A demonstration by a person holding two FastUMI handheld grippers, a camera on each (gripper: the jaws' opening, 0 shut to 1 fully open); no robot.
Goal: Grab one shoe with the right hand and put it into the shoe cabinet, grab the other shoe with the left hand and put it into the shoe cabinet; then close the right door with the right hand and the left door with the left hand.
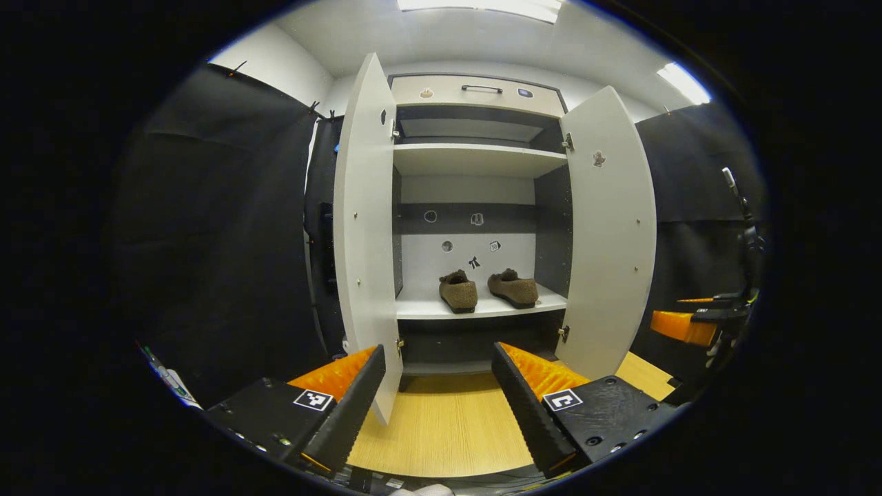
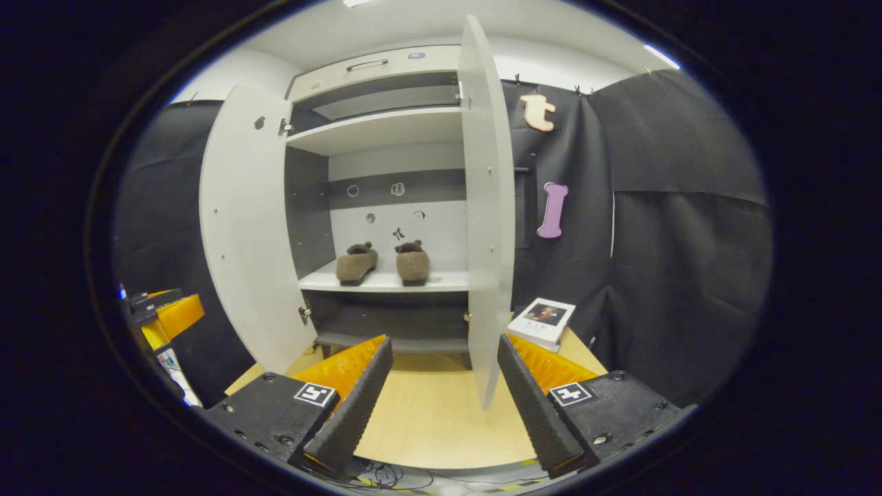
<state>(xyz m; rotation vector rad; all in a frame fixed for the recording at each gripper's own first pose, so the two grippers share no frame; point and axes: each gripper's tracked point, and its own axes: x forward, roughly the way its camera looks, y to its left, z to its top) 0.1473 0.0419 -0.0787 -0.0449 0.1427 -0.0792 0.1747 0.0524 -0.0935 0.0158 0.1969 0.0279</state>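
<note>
1. Both shoes already sit side by side on the lower shelf (image 1: 475,308) of the shoe cabinet (image 1: 475,96): the left shoe (image 1: 458,291) and the right shoe (image 1: 513,288) rest near each other but apart, toes pointing outward; so the doors seem to be what remains.
2. The right door (image 2: 486,207) stands wide open, seen nearly edge-on in the right gripper view; its long axis is upright, and its free edge hangs just ahead of the right gripper (image 2: 444,386), slightly to the right of centre between the fingers.
3. The left door (image 1: 365,227) is likewise swung open, its lower corner just beside the left gripper (image 1: 437,389).
4. Both grippers are spread wide and hold nothing; each is nearer its own door; I judge the right door goes first, pushed from its outer face.
</note>
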